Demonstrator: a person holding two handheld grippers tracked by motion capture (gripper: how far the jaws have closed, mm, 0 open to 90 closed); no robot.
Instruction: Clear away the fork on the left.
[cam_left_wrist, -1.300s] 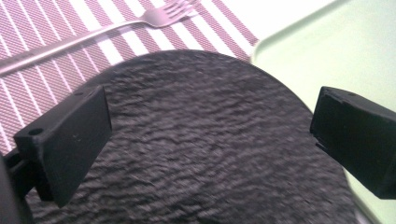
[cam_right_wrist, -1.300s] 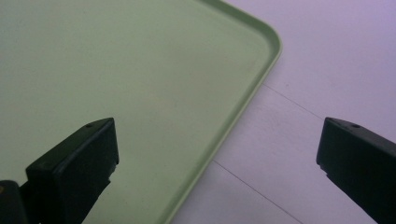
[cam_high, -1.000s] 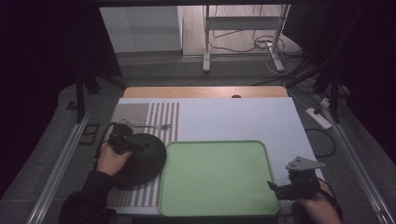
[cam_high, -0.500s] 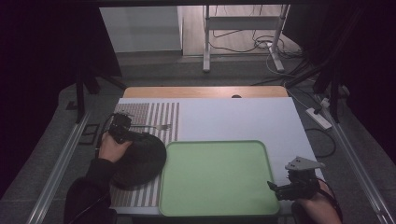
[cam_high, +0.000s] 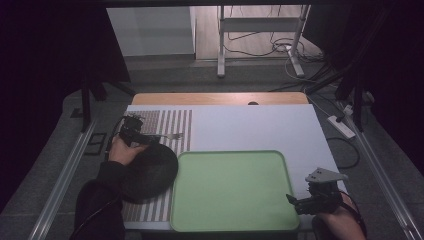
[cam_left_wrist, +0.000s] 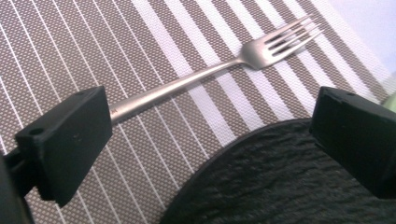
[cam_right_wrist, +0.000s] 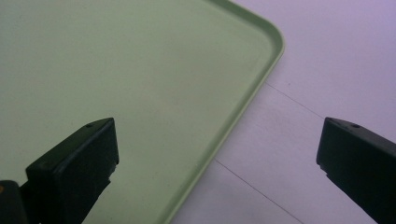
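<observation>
At nine o'clock on the table, the left gripper (cam_high: 142, 137) hovers wide open and empty-jawed over a striped placemat (cam_high: 172, 120), its jaws flanking the handle of a steel fork (cam_left_wrist: 215, 70) whose tines point toward two o'clock in the left gripper view. A round black slate plate (cam_high: 150, 172), bare, lies just beside the fork. At centre, a green tray (cam_high: 230, 190) sits empty on the white tabletop (cam_high: 260, 125). At five o'clock, the right gripper (cam_high: 295, 202) hangs spread wide over the tray's corner, holding nothing. Beyond the table, cables trail across a grey floor (cam_high: 200, 75).
</observation>
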